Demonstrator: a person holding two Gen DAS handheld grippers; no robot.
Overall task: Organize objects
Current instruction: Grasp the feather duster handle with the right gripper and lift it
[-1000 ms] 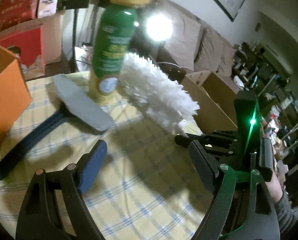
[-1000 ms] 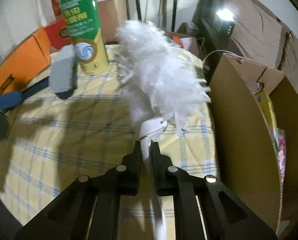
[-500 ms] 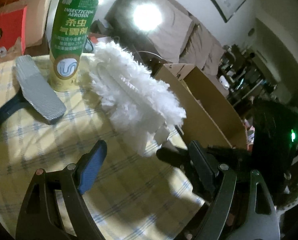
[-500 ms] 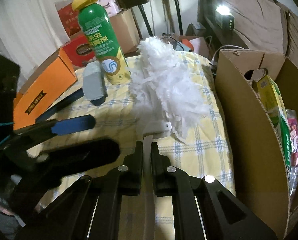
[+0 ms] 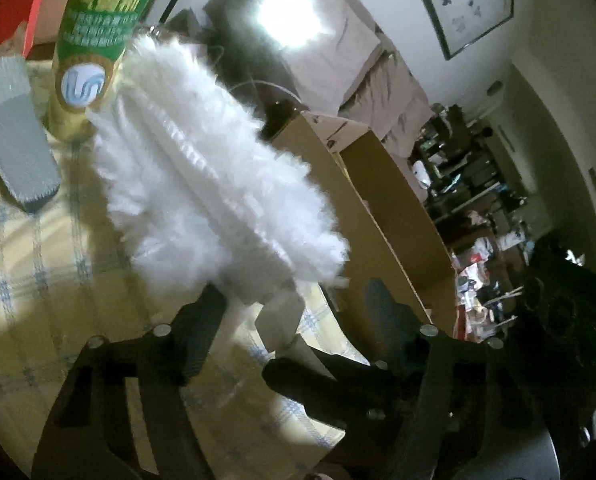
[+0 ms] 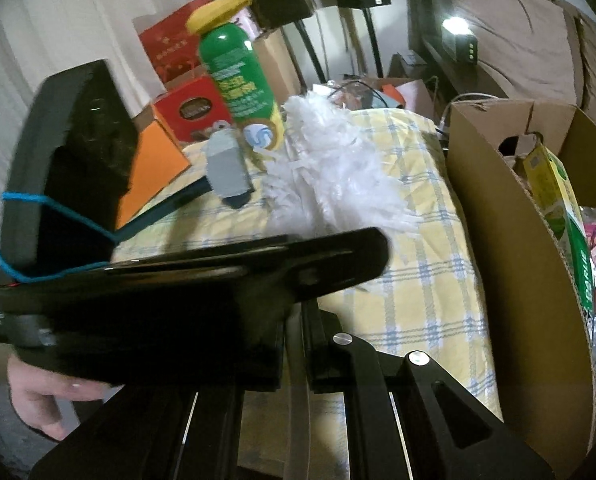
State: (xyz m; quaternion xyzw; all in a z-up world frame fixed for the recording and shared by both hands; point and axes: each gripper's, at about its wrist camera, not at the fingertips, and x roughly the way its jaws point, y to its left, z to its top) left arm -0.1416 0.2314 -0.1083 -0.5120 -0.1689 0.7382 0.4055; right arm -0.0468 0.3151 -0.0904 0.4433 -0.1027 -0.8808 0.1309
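A white fluffy duster [image 5: 201, 184] lies over the yellow checked table [image 5: 37, 280]; it also shows in the right wrist view [image 6: 338, 168]. My right gripper [image 6: 298, 320] is shut on the duster's white handle [image 6: 298, 368]. My left gripper [image 5: 285, 320] is open, its fingers on either side of the handle's base [image 5: 277, 320], just in front of the right gripper. In the right wrist view the left gripper's body [image 6: 177, 280] hides most of the handle.
A green insecticide can [image 6: 237, 88] stands at the table's far side. A grey brush with a dark blue handle [image 6: 225, 168] lies next to it. An orange box [image 6: 149, 176] is at the left. An open cardboard box [image 6: 518, 240] with packets stands right of the table.
My left gripper has moved forward and right until its open fingers straddle the duster's handle base. The right gripper, still holding the handle, has drawn back and risen slightly.
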